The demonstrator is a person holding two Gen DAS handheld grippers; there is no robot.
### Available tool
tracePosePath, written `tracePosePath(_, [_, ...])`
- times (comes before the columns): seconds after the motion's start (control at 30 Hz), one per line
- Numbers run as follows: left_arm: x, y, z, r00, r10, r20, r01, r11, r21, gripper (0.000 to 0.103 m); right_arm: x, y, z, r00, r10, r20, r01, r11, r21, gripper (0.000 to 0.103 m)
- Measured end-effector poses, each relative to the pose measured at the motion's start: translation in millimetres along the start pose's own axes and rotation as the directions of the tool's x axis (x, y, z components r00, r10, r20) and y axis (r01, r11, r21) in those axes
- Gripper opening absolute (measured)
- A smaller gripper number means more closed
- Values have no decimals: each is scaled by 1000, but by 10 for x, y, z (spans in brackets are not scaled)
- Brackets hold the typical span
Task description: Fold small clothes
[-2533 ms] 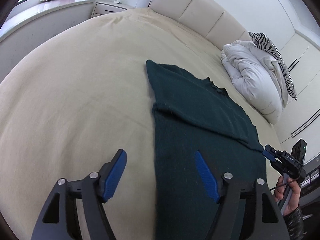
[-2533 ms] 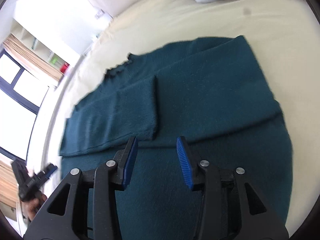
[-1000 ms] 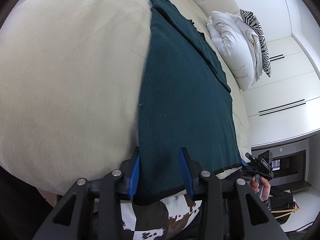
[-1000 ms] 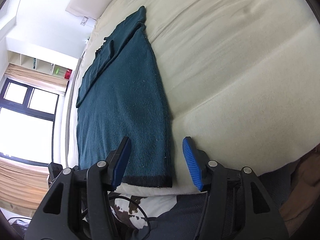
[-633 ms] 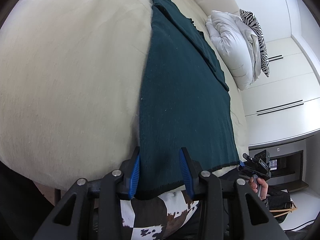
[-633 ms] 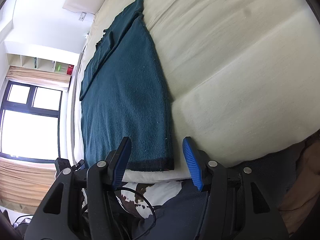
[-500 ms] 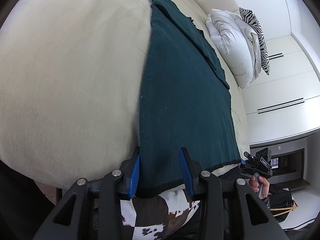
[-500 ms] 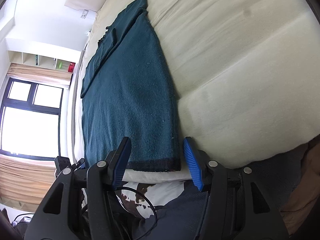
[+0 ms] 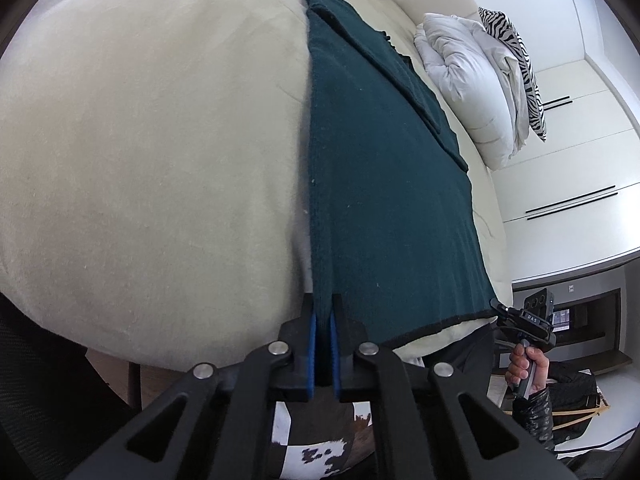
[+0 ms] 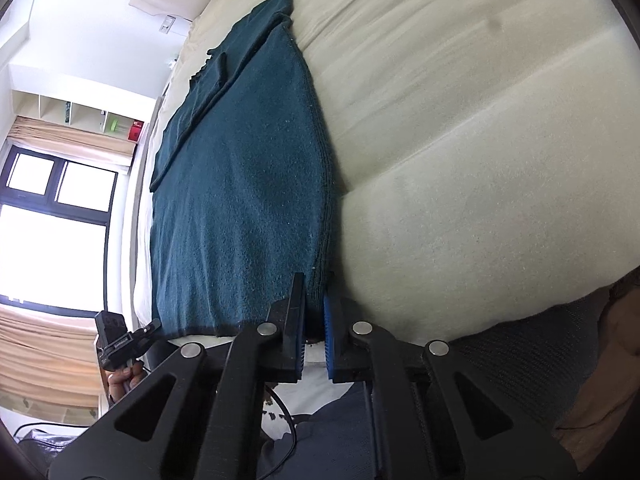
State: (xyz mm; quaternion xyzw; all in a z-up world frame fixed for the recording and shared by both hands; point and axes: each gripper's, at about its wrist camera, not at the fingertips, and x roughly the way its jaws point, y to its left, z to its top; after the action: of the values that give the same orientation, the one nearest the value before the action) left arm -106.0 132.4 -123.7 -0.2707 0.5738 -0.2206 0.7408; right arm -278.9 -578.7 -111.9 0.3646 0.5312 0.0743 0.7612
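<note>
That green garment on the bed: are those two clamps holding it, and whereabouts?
Yes. Both have just closed on the green garment: the left gripper pinches one near hem corner, the right gripper the other.

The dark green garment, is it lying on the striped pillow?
No, the dark green garment lies flat on the cream bed cover, apart from the striped pillow.
</note>
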Motion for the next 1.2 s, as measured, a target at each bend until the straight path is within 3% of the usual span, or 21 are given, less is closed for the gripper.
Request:
tracePosePath(0.2, [-92, -44, 27, 999, -32, 35, 32, 999, 8, 6, -64, 98, -10, 999, 19, 28, -19, 1000, -20, 5])
tracePosePath(0.37, [-267, -131, 153, 987, -132, 92, 135, 991, -23, 6, -173, 274, 45, 995, 77, 61, -75, 996, -45, 5])
tracePosePath(0.53, [-410, -217, 380, 954, -264, 146, 274, 960, -58, 6, -262, 578, 199, 983, 156, 95, -148, 985, -83, 5])
tracePosePath(0.63, [-481, -227, 582, 919, -345, 192, 368, 924, -99, 6, -281, 745, 347, 969, 215, 122, -204, 975, -92, 5])
tracePosePath(0.83, [-570, -358, 1039, 859, -438, 266, 482, 867, -129, 6, -263, 1072, 784, 932, 313, 185, -298, 949, -104, 5])
tracePosePath(1.0, [-556, -458, 1492, 829, -466, 309, 522, 844, -127, 6, -154, 1322, 1271, 918, 318, 239, -301, 948, -106, 5])
tracePosePath(1.2, [-402, -516, 2090, 816, -465, 343, 534, 834, -138, 6, 33, 1419, 1901, 903, 310, 297, -303, 951, -70, 5])
